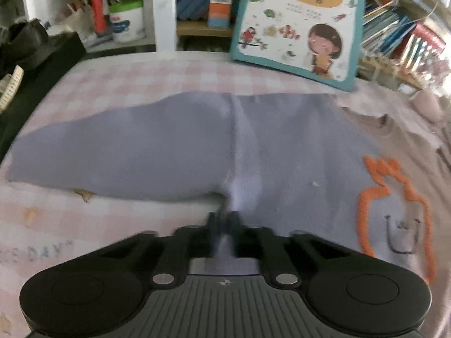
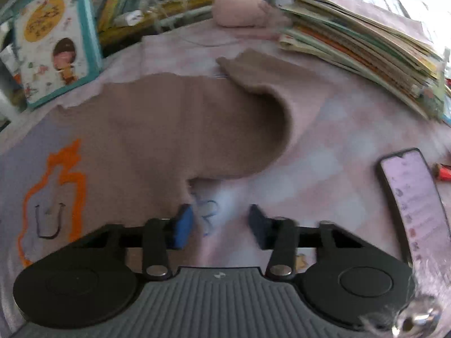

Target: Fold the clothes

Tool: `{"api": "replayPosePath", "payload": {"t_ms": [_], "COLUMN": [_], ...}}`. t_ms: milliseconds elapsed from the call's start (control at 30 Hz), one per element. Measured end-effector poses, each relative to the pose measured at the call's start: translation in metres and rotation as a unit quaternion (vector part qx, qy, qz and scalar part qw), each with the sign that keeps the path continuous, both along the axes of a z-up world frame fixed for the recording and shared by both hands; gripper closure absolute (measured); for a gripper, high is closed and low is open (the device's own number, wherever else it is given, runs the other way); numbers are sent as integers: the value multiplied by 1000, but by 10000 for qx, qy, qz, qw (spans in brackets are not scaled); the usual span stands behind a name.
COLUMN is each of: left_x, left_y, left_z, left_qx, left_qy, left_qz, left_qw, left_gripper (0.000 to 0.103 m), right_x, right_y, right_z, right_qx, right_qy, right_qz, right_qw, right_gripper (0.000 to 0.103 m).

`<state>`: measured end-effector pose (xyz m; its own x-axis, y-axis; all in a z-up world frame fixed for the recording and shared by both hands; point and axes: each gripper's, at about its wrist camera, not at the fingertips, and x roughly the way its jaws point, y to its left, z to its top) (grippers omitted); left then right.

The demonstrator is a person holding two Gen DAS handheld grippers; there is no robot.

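Left tongs (image 1: 224,221) pinch the grey-and-tan orange-outlined garment (image 1: 174,146); right tongs (image 2: 221,225) spread apart, released.
One garment, one black smartphone (image 2: 411,197), one book stack (image 2: 366,45).

Both views are rather dim with soft, flat daylight, and shadows are weak. In the right wrist view strong glare burns out the corner at 1 o'clock, and the phone (image 2: 414,200) screen glows pale. Motion blur softens the garment (image 1: 197,146) and the book (image 1: 298,22). Fisheye distortion bends the edges, with dark corners.
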<state>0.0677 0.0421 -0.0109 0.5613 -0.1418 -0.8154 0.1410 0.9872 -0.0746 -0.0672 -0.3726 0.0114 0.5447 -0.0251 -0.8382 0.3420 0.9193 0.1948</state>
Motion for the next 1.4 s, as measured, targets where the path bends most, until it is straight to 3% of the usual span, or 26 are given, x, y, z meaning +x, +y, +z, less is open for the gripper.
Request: {"api": "replayPosePath", "payload": {"t_ms": [100, 267, 367, 400, 433, 500, 567, 667, 800, 833, 900, 967, 1033, 1100, 1167, 1267, 1400], "left_x": [-13, -28, -27, -26, -27, -30, -33, -36, -46, -47, -50, -49, -51, -53, -56, -53, -46], "left_y": [5, 33, 48, 52, 56, 64, 74, 86, 79, 72, 60, 45, 40, 40, 42, 46, 48], "left_z": [-1, -3, -2, -1, 0, -1, -2, 1, 12, 14, 18, 20, 21, 24, 26, 23, 15], "left_qx": [58, 8, -18, -31, -2, 206, 212, 48, -351, -370, -409, -201, -121, -178, -267, -262, -232], "left_qy": [-80, -139, -151, -151, -191, -191, -211, -149, -393, -430, -502, -476, -479, -513, -540, -385, -208], "left_qz": [70, 594, 775, 835, 908, 1130, 1298, 1457, 1189, 1051, 774, 493, 423, 418, 421, 445, 491], "left_qw": [9999, 9981, 9969, 9964, 9957, 9932, 9911, 9892, 9915, 9928, 9949, 9974, 9979, 9976, 9973, 9979, 9983], "left_gripper": [99, 98, 96, 96, 98, 102, 103, 103, 101, 98, 97, 96, 96, 96, 96, 95, 83], "right_x": [10, 40, 55, 59, 60, 58, 65, 98, 146, 151, 154, 146, 121, 77, 38, 0, -23], "right_y": [10, 45, 60, 62, 64, 69, 80, 91, 81, 76, 62, 33, -9, -51, -72, -75, -40], "right_z": [-2, 10, 20, 26, 33, 50, 57, 43, 4, 0, 2, 18, 39, 50, 46, 36, 19], "right_qx": [42, -386, -737, -970, -1235, -1884, -2666, -3542, -3940, -3901, -3795, -3476, -2871, -2044, -1600, -1540, -375], "right_qy": [-100, -251, -113, -92, -154, -513, -717, -521, 259, 361, 317, 32, -322, -602, -607, -254, -99], "right_qz": [204, 973, 1321, 1395, 1454, 1623, 1842, 2003, 1977, 1941, 1593, 722, -691, -2030, -2619, -2724, -1367], "right_qw": [9997, 9942, 9884, 9854, 9815, 9672, 9433, 9120, 8972, 8993, 9108, 9348, 9549, 9557, 9498, 9494, 9898], "right_gripper": [94, 94, 94, 87, 65, 40, 40, 40, 47, 57, 66, 65, 47, 47, 48, 47, 44]}}
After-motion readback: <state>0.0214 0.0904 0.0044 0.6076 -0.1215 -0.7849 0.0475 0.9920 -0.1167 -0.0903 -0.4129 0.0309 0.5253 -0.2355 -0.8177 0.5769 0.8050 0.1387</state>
